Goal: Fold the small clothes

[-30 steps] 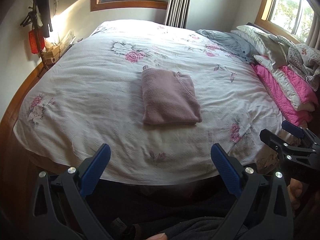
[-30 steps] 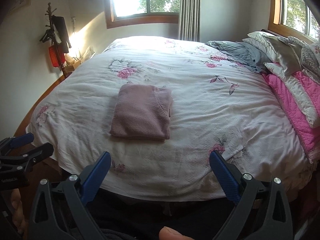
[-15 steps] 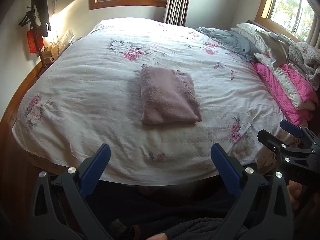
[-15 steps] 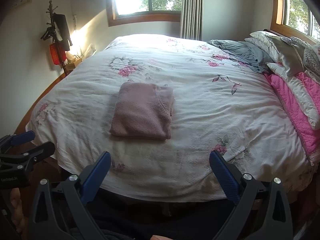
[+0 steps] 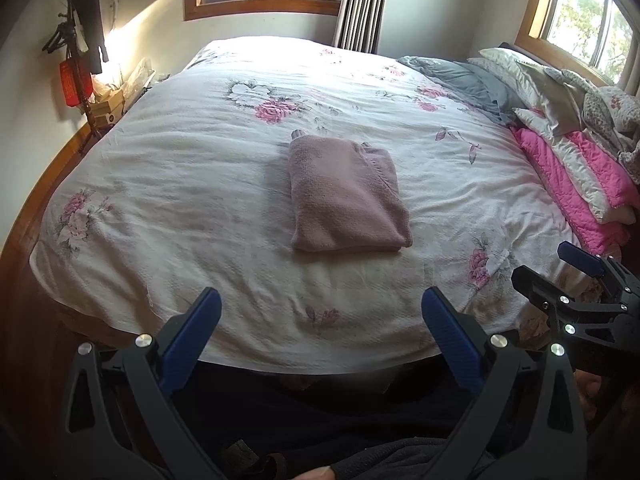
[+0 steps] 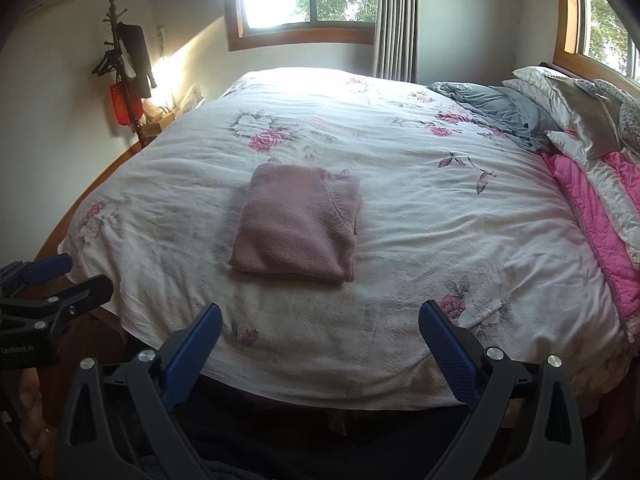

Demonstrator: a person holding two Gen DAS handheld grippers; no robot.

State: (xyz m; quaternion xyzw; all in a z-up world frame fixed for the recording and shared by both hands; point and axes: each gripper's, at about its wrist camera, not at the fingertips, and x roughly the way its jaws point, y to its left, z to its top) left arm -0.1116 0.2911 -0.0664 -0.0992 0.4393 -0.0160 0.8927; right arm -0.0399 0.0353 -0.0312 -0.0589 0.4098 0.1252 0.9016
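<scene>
Sweater folded on bedspread — both grippers apparently wide, empty

Dusty-pink folded sweater on a white bedspread with pink roses, beside hot-pink quilting

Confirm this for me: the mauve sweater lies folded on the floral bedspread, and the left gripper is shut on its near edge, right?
Not quite. The mauve sweater does lie folded on the floral bedspread, but the left gripper is open, its jaws spread wide, short of the sweater and touching nothing. The left wrist view shows it.
</scene>
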